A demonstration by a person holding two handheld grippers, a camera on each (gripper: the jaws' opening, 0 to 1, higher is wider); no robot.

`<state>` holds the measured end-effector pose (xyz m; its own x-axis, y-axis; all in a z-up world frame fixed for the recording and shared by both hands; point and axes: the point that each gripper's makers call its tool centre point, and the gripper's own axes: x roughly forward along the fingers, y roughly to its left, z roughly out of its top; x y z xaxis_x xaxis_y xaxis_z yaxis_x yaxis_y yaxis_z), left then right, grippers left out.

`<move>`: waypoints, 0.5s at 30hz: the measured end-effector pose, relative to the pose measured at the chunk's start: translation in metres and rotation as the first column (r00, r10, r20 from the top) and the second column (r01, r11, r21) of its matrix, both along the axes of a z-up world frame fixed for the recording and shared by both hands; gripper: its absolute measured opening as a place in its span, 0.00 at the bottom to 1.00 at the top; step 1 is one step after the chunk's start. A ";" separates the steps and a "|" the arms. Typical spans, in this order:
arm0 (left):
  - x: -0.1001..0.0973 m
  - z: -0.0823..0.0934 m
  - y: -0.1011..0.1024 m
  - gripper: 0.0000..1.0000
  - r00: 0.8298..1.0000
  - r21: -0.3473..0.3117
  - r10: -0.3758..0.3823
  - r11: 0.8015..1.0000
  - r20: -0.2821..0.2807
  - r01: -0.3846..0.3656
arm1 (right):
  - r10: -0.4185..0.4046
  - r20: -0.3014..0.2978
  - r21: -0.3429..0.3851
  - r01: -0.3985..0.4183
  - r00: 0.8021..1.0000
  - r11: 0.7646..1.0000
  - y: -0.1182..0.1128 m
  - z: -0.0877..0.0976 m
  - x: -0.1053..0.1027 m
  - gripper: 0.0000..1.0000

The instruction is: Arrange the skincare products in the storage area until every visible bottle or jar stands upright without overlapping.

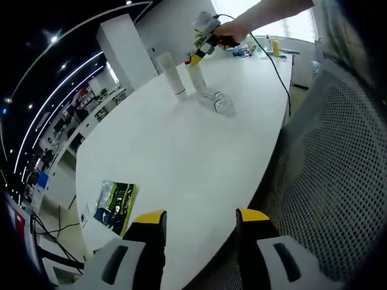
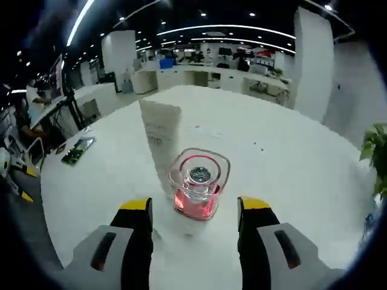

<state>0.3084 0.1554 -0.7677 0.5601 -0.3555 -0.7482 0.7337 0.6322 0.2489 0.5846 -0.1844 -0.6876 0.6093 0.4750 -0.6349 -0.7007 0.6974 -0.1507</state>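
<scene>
- Left gripper view looks from the near edge of the desk (image 1: 181, 157), far back, toward the tube (image 1: 171, 74) and the right tool (image 1: 196, 58).
- Right gripper view sits close above the same tube (image 2: 162, 139), facing across the desk (image 2: 272, 163).

Between your right jaws stands a clear bottle (image 2: 198, 187) with a pink base, upright on the white bench (image 2: 290, 157). Just behind it, toward the left jaw, you see a white tube (image 2: 161, 142), also upright.

Smooth matt white table (image 2: 290, 181); clear glossy bottle (image 2: 198, 184) with pink base; matt white tube (image 2: 161, 136); grey mesh chair (image 1: 338, 163).
</scene>
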 end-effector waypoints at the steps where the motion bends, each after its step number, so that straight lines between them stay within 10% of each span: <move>1: 0.000 0.000 0.000 0.47 1.000 -0.001 -0.001 1.000 0.000 0.001 | 0.039 0.016 -0.032 -0.039 0.999 0.999 -0.001 0.007 0.003 0.49; 3: -0.001 -0.001 -0.001 0.47 1.000 0.004 -0.008 1.000 -0.002 0.008 | 0.129 0.010 -0.134 -0.127 0.992 0.983 -0.007 0.019 0.008 0.49; 6: -0.002 -0.002 -0.001 0.47 1.000 0.005 -0.012 1.000 -0.008 0.012 | 0.336 -0.028 -0.285 -0.330 0.941 0.900 0.000 0.036 0.008 0.47; 9: -0.002 -0.003 -0.001 0.47 1.000 0.007 -0.013 1.000 -0.014 0.013 | 0.496 -0.194 -0.381 -0.531 0.846 0.757 0.007 0.030 -0.008 0.48; 12: -0.002 -0.003 -0.001 0.47 1.000 0.004 -0.010 1.000 -0.015 0.010 | 0.532 -0.409 -0.493 -0.670 0.742 0.556 -0.006 0.013 -0.020 0.43; 14: -0.001 -0.003 0.000 0.47 1.000 0.006 -0.005 1.000 -0.016 0.006 | 0.553 -0.403 -0.541 -0.677 0.729 0.498 -0.002 0.012 -0.010 0.40; 15: -0.001 -0.003 0.002 0.47 1.000 0.015 -0.003 1.000 -0.017 0.004 | 0.552 -0.410 -0.522 -0.683 0.726 0.511 0.001 0.011 -0.010 0.37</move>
<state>0.3074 0.1570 -0.7710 0.5464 -0.3463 -0.7626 0.7401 0.6259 0.2461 0.5751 -0.1830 -0.6767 0.1681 0.1606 -0.9726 -0.9733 -0.1292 -0.1895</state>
